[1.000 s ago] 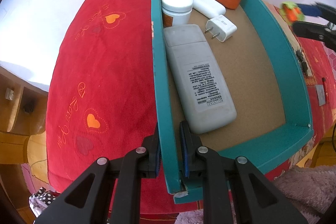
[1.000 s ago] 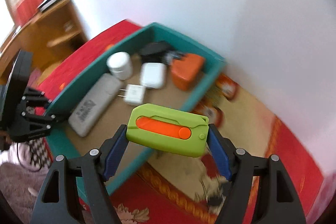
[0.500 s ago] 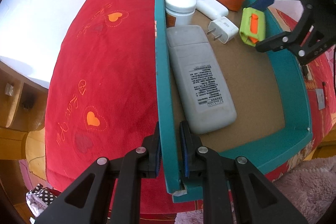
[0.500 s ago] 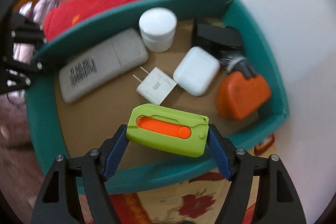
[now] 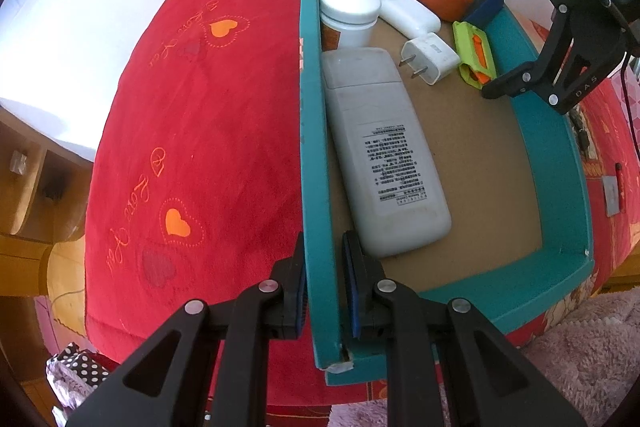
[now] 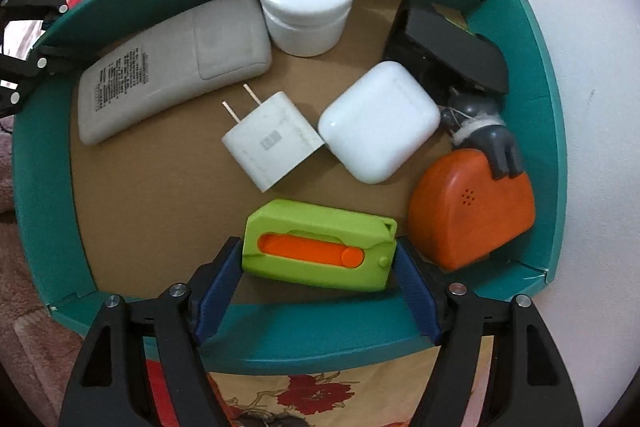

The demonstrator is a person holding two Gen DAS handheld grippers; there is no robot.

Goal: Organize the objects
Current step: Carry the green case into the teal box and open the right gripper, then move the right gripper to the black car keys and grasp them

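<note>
Red towel (image 5: 208, 131) w/ embroidered hearts covers the surface; teal box (image 5: 560, 163) w/ brown cardboard floor sits on its right part. Left gripper (image 5: 323, 277) is clamped on the box's near left wall, one pad outside, one inside, close to the near left corner. Right gripper (image 6: 318, 277) points down into the box near the right wall, its blue pads pressed on both short ends of the green utility knife (image 6: 320, 247) w/ orange slider. Whether the knife touches the floor, can't tell.

Inside, big to small: grey remote control (image 6: 168, 63), label side up, lies along the left wall. White jar (image 6: 306, 13) stands by the left wall near the far left corner, touching the remote's far end. Orange case (image 6: 472, 211) sits in the far right corner, just beside the knife. Black object (image 6: 448, 43) lies against the far wall, a small grey figure (image 6: 484, 131) betw. it & the orange case. White earbud case (image 6: 378, 121) is mid-floor toward the far wall, touching the white charger plug (image 6: 272, 143), prongs aimed at the remote.
</note>
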